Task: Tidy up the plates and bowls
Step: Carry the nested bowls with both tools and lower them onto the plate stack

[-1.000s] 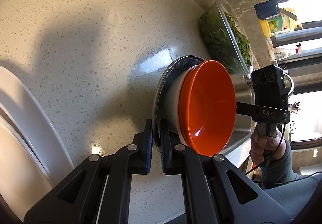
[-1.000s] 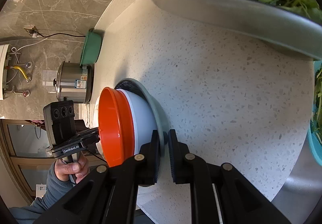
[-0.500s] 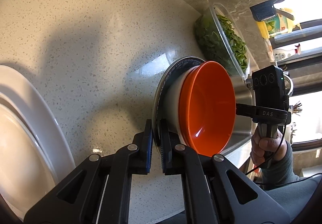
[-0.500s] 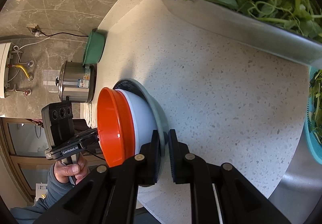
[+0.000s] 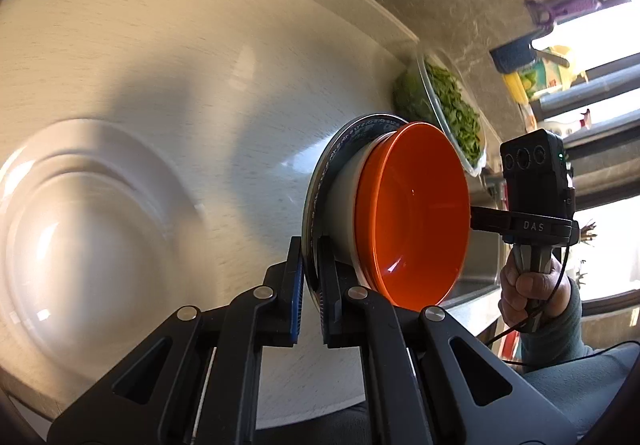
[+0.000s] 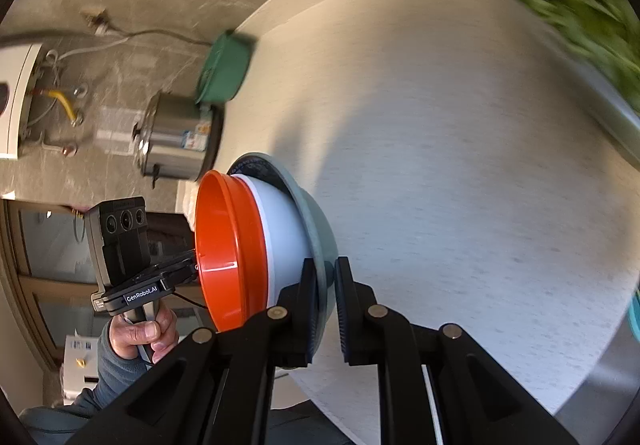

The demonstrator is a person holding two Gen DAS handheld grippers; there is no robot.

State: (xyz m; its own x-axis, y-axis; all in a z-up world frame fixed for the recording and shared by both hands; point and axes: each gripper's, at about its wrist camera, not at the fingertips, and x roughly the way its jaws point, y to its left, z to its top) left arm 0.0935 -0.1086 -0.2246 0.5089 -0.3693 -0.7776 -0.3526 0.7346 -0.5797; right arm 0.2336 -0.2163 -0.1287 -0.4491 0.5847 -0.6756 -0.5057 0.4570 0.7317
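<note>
Stack raised off the speckled bench since before: patterned round plate bearing orange plastic bowl is grasped at opposite rims by left claw and right claw.

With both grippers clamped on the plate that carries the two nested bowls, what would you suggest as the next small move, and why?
Probably carry the stack level toward the large white plate and lower it there. The left gripper and right gripper pinch opposite edges of the patterned plate, which holds the white bowl and orange bowl above the counter.
</note>
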